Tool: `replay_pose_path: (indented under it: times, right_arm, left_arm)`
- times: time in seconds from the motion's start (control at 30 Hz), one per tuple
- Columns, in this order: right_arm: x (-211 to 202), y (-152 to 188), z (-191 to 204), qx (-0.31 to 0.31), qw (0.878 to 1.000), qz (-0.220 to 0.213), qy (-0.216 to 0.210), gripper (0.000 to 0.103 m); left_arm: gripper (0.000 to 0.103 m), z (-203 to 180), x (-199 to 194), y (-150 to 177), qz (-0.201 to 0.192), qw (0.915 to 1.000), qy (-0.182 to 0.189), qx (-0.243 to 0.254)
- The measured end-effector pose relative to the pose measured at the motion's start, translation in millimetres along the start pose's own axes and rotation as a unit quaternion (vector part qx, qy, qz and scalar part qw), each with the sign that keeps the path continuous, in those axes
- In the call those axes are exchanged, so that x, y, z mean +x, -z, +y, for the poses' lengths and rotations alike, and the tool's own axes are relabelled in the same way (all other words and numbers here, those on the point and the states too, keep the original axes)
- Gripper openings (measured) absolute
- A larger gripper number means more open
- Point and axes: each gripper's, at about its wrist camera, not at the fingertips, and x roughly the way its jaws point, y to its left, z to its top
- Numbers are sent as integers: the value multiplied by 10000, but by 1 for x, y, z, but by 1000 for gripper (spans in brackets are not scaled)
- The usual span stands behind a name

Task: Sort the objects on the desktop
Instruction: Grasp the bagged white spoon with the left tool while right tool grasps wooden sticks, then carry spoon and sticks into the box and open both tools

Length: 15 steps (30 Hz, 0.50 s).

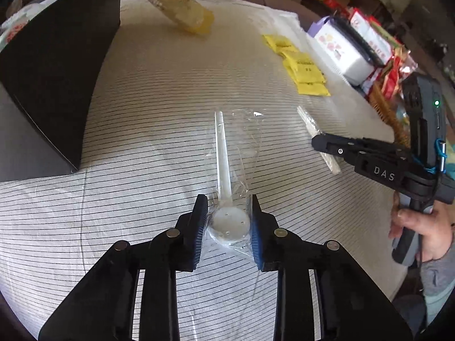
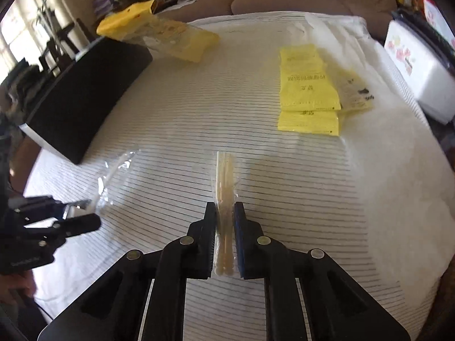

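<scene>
My left gripper (image 1: 227,213) is shut on a white plastic spoon in a clear wrapper (image 1: 224,170), its bowl between the pads, held over the striped cloth. It also shows in the right wrist view (image 2: 111,176). My right gripper (image 2: 224,227) is shut on a clear packet of wooden chopsticks (image 2: 224,187), which points away from me. That packet also shows in the left wrist view (image 1: 315,139), with the right gripper (image 1: 321,142) on it. Yellow sachets (image 2: 308,96) lie stacked at the right.
A black box (image 1: 54,65) stands at the left. A yellow and clear bag (image 2: 162,34) lies at the far middle. A white box (image 2: 418,65) sits at the right edge, with red packets (image 1: 384,45) beside it. The striped cloth (image 2: 312,199) covers the table.
</scene>
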Motion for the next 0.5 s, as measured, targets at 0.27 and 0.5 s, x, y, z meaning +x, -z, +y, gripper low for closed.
replay_pose_path:
  times: [0.27, 0.5]
  right_arm:
    - [-52, -11, 41, 384, 9903, -481, -1247, 11]
    - [-83, -42, 109, 325, 9729, -628, -2199, 11]
  left_arm:
    - [26, 11, -69, -18, -771, 9958, 461, -162]
    - [26, 80, -150, -25, -1437, 9829, 771, -855]
